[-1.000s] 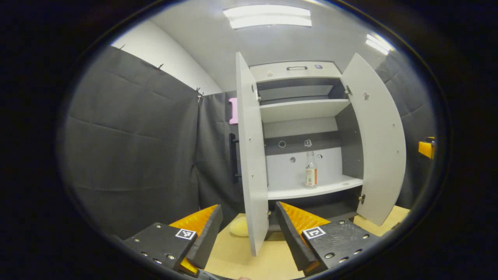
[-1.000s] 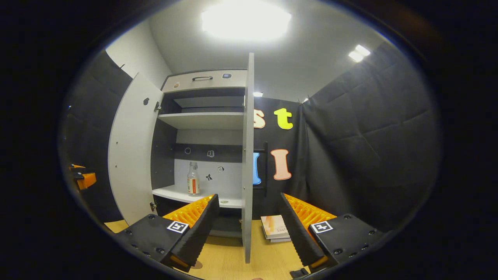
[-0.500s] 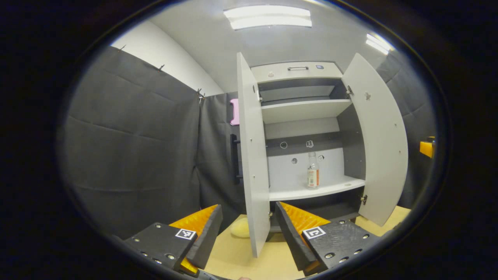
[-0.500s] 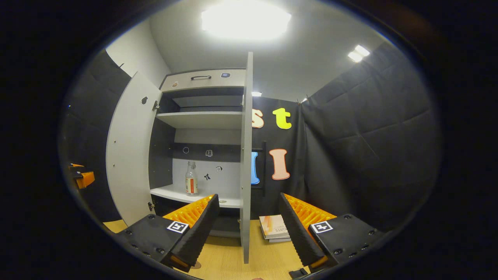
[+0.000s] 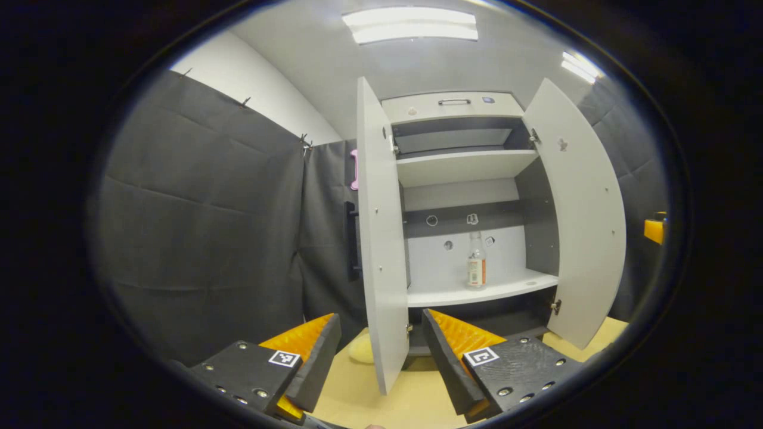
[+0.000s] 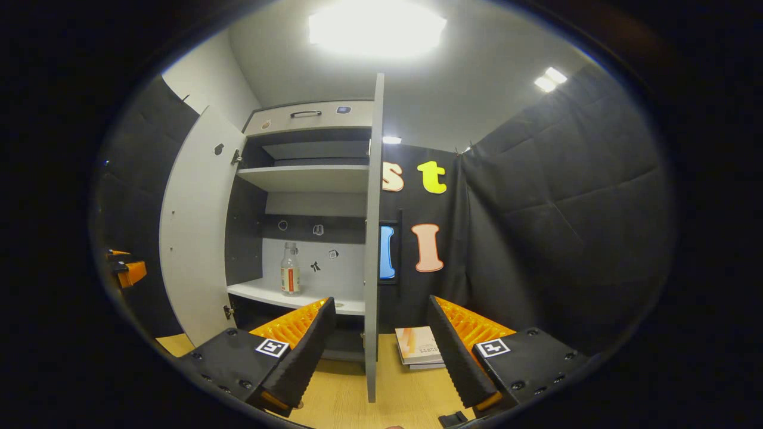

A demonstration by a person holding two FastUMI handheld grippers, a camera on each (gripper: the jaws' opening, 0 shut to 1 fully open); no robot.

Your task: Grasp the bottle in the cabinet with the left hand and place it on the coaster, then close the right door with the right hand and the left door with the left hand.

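the bottle [image 5: 475, 260] stands on the lower shelf [image 5: 477, 292] in the cabinet [image 5: 459, 179], between two open doors; a book [image 6: 419, 347] lies on the bench [image 6: 346, 396], right of it.

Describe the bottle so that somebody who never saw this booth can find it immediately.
Find the tall grey cabinet whose two doors stand open. On its lower white shelf, a clear bottle with a white and orange label stands upright before the back panel. It is the one standing thing on that shelf; the small marks on the panel behind it are flat.

books [image 6: 420, 347] flat on table [image 6: 346, 396] | yellow lump [image 5: 360, 348] on table
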